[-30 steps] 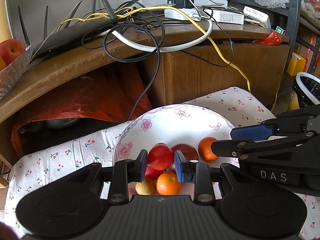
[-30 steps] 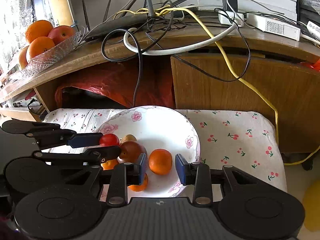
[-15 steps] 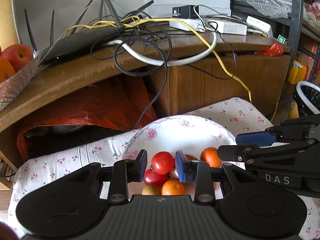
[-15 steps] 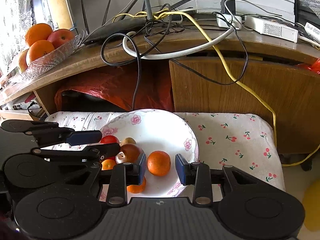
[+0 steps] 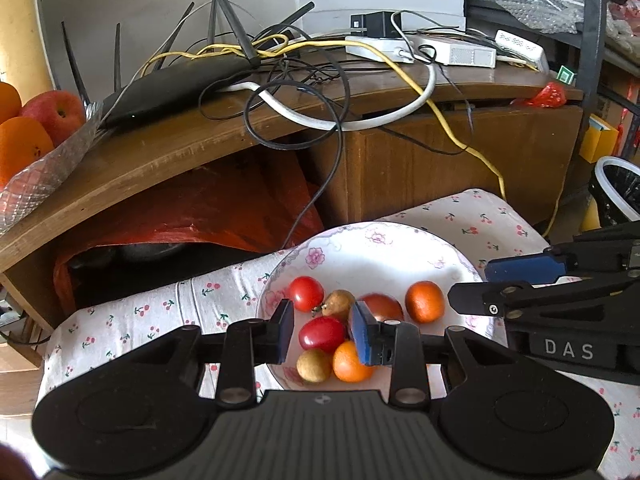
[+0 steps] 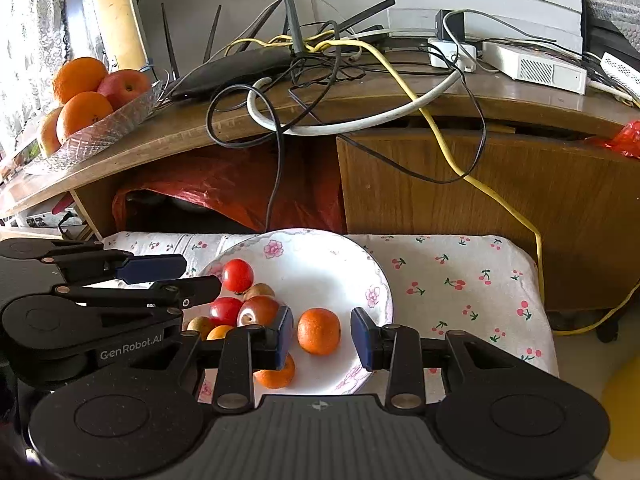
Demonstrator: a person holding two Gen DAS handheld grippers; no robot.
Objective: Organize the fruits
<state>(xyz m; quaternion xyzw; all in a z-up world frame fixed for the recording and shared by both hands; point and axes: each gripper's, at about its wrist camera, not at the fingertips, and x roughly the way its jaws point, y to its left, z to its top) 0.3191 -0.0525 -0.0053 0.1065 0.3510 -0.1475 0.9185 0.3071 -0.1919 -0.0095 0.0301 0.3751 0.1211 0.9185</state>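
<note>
Here, both tongs [image 5: 322, 332] [image 6: 322, 334] open over plate [image 6: 320, 252]

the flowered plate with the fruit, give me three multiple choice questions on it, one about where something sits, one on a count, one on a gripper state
1. Where does the flowered plate rest?
A. on the cherry-print cloth
B. on the wooden desk
C. in the glass bowl

2. How many red tomatoes lie on the plate?
A. none
B. two
C. five

3. How does the right gripper stand?
A. shut on a tomato
B. holding a cable
C. open, fingers either side of an orange

Answers: 1 A, the cloth shows all round the plate's rim. 2 B, one tomato sits behind, another between the left gripper fingers. 3 C, gaps show on both sides of the orange.
</note>
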